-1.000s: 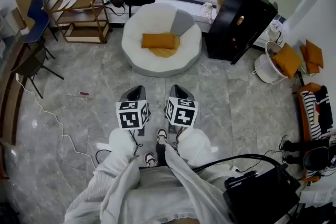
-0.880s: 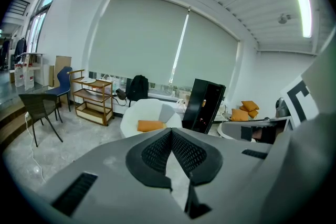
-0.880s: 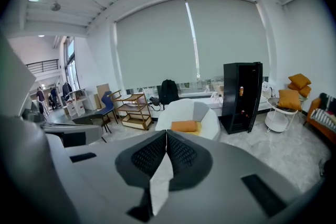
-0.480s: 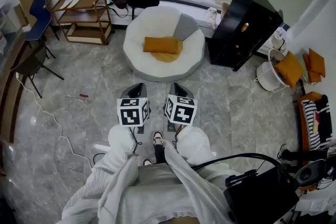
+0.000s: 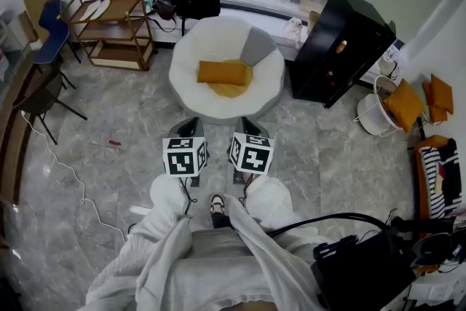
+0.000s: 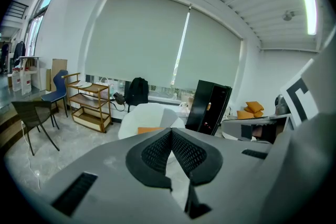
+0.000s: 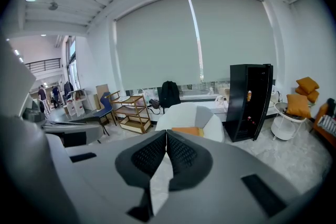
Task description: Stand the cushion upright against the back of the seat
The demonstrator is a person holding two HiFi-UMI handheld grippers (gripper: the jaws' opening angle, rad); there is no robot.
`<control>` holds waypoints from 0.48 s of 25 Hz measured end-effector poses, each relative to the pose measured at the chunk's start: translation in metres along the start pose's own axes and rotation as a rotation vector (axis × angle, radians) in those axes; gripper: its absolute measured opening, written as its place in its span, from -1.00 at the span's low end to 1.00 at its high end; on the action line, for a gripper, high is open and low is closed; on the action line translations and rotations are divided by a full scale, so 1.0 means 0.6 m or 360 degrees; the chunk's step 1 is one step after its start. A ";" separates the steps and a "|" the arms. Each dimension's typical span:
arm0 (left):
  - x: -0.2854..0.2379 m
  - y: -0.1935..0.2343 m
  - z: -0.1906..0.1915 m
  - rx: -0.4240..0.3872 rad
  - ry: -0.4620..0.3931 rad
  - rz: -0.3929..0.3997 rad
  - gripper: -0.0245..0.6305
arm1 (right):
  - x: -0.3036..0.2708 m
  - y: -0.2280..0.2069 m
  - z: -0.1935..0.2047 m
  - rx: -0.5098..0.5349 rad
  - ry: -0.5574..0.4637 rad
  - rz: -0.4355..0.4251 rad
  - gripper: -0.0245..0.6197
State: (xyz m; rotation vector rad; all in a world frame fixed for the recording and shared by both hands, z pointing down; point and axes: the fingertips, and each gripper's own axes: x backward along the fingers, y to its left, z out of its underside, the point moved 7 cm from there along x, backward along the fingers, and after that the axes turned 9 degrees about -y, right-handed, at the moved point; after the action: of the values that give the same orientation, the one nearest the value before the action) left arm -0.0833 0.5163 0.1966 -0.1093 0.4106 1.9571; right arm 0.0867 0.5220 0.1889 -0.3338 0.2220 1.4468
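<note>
The orange cushion (image 5: pixel 222 72) lies flat in the middle of the round, puffy white seat (image 5: pixel 191 47), with a grey cushion (image 5: pixel 256 46) propped behind it. A tall black cabinet (image 5: pixel 342 47) crowds the seat's right and a wooden shelf (image 5: pixel 116 25) stands to its left. Glossy marble floor (image 5: pixel 131 105) lies open between us. My left claw (image 5: pixel 189 129) and right claw (image 5: pixel 247 129) are both pressed together and empty, well apart from the seat.

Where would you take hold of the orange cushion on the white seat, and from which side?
Probably by its two short ends, coming from the open front: the orange cushion lies flat across the white seat, long side facing us, with both ends exposed.
</note>
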 end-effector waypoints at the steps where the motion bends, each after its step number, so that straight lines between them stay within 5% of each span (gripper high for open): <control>1: -0.008 0.001 -0.004 -0.0001 0.0000 -0.0003 -0.91 | -0.008 -0.003 -0.005 -0.0001 0.0001 -0.0003 -0.73; 12: -0.107 0.008 -0.044 -0.0010 -0.0043 -0.0061 -0.91 | -0.107 -0.039 -0.050 0.0011 -0.0013 -0.0074 -0.73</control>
State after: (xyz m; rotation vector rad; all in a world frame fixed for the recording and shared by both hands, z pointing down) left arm -0.0640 0.4496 0.1897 -0.0941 0.3823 1.9202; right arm 0.1040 0.4497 0.1854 -0.3253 0.2109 1.4009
